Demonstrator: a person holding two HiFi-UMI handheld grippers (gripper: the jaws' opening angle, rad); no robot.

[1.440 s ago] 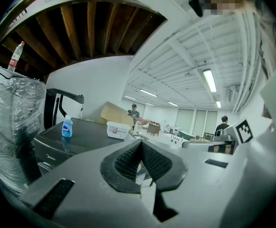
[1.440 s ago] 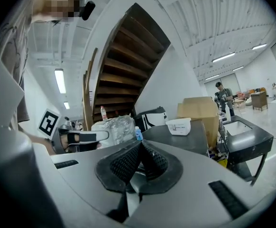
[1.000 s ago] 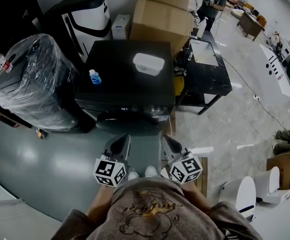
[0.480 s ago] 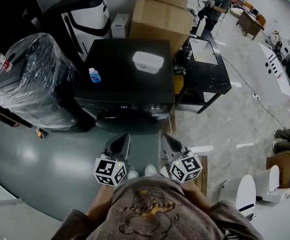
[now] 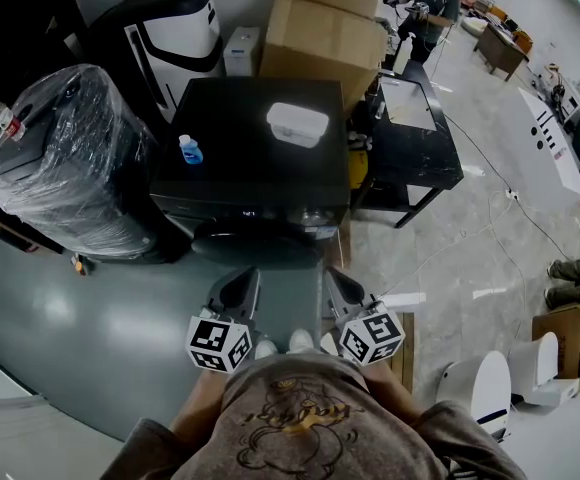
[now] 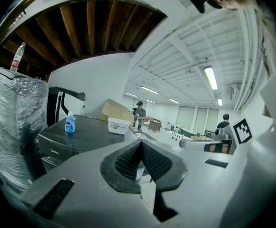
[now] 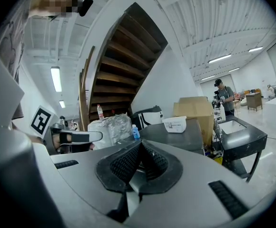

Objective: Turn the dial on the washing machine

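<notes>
Presently: washing machine (image 5: 255,138), black, ahead of the person, well apart from both grippers; its dial sits on the front panel, too small to pick out. Left gripper (image 5: 241,280), right gripper (image 5: 336,279): jaws together, empty. Recommended: open one gripper's jaws before reaching, then meet the dial square-on.

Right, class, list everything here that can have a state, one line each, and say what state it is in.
left gripper: shut, empty
right gripper: shut, empty
washing machine: untouched, both grippers short of it
white tub: lid on, atop the machine
blue bottle: upright, capped
cardboard boxes: closed, stacked
wrapped appliance: covered in plastic film
</notes>
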